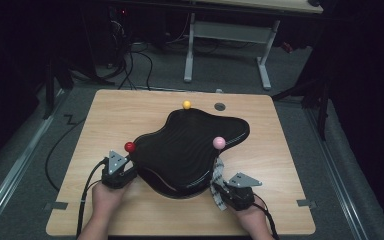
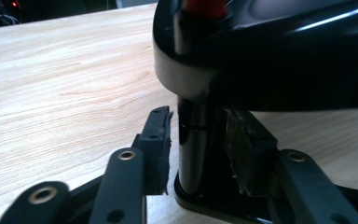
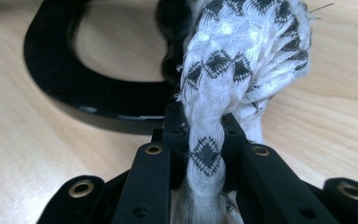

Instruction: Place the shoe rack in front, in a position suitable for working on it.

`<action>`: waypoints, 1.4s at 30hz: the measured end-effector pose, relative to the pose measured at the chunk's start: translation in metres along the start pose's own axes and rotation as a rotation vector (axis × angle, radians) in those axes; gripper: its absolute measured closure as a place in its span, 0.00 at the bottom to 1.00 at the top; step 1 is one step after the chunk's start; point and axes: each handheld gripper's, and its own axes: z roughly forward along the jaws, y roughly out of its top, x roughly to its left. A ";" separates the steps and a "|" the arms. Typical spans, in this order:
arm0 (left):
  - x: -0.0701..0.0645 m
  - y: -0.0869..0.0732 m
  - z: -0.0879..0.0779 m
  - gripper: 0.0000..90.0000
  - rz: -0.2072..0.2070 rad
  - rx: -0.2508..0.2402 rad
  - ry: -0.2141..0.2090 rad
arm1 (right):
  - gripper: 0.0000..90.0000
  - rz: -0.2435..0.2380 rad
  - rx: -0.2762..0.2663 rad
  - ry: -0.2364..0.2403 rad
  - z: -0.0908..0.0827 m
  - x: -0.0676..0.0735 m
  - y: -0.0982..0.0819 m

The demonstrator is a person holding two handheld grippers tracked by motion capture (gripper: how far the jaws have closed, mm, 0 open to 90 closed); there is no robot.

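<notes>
A black wavy-edged board [image 1: 190, 145] stands raised on the wooden table [image 1: 120, 110], with a red ball [image 1: 129, 147], a yellow ball [image 1: 186, 104] and a pink ball [image 1: 219, 142] at its rim. My left gripper [image 1: 126, 166] is at the board's left edge under the red ball. In the left gripper view its jaws [image 2: 196, 126] straddle a glossy black post [image 2: 193, 154] with a small gap on each side, so it is open. My right gripper [image 1: 220, 184] is shut on a white rope with black diamonds [image 3: 242, 56] beside the board's black base ring [image 3: 74, 93].
A round hole [image 1: 220, 106] lies in the table behind the board. Metal brackets [image 1: 56, 205] [image 1: 305, 202] sit at the table's near corners. Beyond the far edge are a white desk frame [image 1: 189, 50] and floor cables [image 1: 130, 60].
</notes>
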 end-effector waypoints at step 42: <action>-0.080 -0.002 -0.034 0.50 0.135 -0.052 -0.203 | 0.88 -0.163 -0.051 0.102 0.039 0.053 0.032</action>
